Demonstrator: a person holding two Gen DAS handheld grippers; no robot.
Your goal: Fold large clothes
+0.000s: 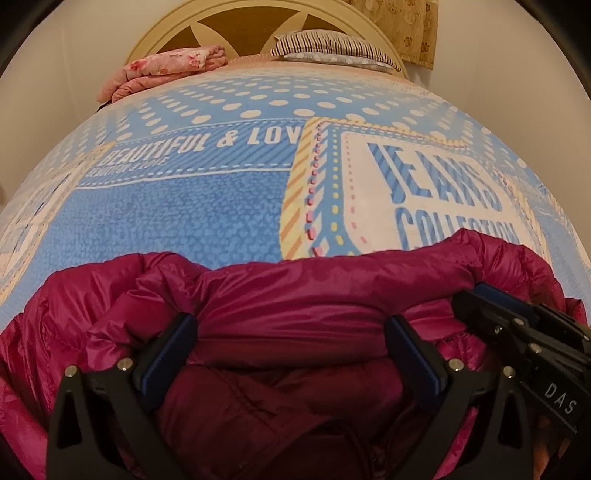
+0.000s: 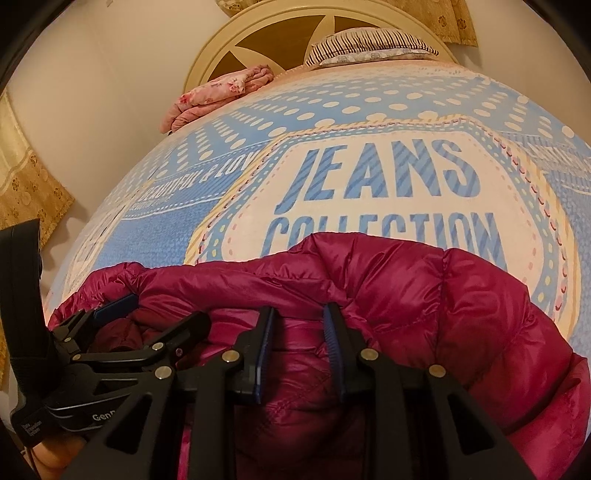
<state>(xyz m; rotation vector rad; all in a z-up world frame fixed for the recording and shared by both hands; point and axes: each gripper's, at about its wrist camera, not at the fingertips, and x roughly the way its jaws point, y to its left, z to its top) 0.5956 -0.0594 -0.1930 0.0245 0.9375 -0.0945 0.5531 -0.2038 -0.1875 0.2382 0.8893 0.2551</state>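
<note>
A magenta quilted puffer jacket (image 1: 295, 295) lies bunched at the near end of the bed (image 1: 184, 221), its long axis running crosswise, from one side edge of the bed toward the other, with the puffy far edge rolled up into a ridge facing the headboard (image 1: 207, 33). The left hand-held gripper (image 1: 291, 347) stands with its jaws spread wide around a thick fold of the jacket; the blue pads (image 1: 166, 354) sit against the fabric at either side, but whether they press it cannot be told. The right hand-held gripper (image 2: 299, 343) has its jaws set narrow, pinching a ridge of the jacket's padded cloth between the pads. Both grippers sit close beside each other along the jacket's near side, each showing in the other's view. The jacket covers the lower part of the printed "JEANS COLLECTION" patch (image 2: 369, 177) on the blue dotted bedspread. At the far end, a folded pink floral blanket (image 1: 166, 70) lies to the left and a striped pillow (image 1: 332, 48) to the right, both below the headboard.
</note>
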